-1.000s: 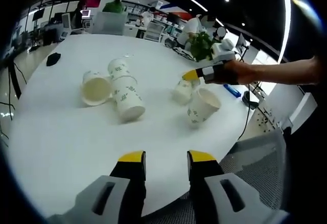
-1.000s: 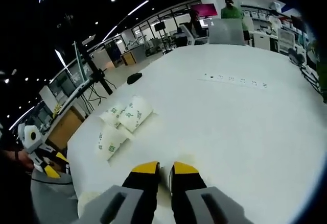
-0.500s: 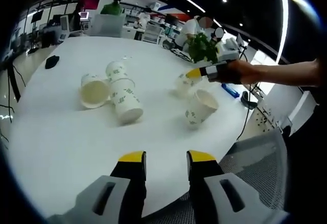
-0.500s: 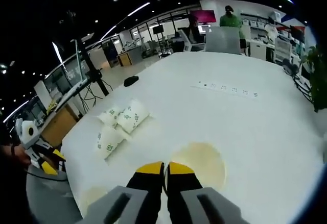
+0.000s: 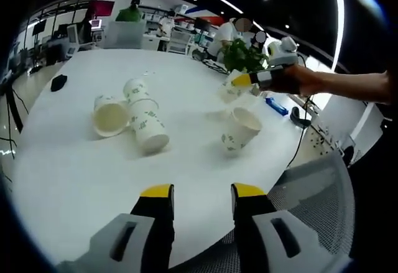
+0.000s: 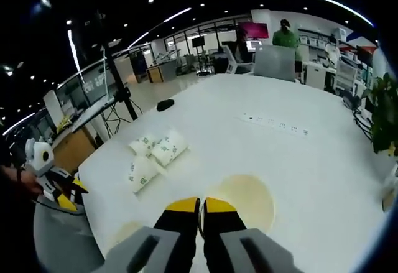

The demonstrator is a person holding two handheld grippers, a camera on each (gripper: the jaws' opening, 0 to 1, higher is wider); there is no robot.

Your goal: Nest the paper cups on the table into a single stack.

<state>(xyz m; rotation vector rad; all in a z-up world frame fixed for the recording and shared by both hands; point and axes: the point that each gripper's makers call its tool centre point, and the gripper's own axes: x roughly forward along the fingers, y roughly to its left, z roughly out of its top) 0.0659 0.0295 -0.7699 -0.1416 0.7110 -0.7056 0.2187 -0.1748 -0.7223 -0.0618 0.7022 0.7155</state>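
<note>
Three printed paper cups lie on their sides in a cluster on the white round table; the same cluster is seen from the other side. A fourth cup stands tilted near the right edge, and its mouth sits low in the right gripper view. My right gripper is shut on the rim of a fifth cup and holds it in the air. In the left gripper view that cup hangs above the tilted one. My left gripper is open over the near table edge.
A black mouse lies at the far left of the table. A power strip is set into the tabletop. A potted plant stands at the far edge. A grey mesh chair is beside me. People stand at desks beyond.
My right gripper has closed on a cup's rim and lifted it off the table, up and away from the tilted cup. The left gripper has barely moved.
</note>
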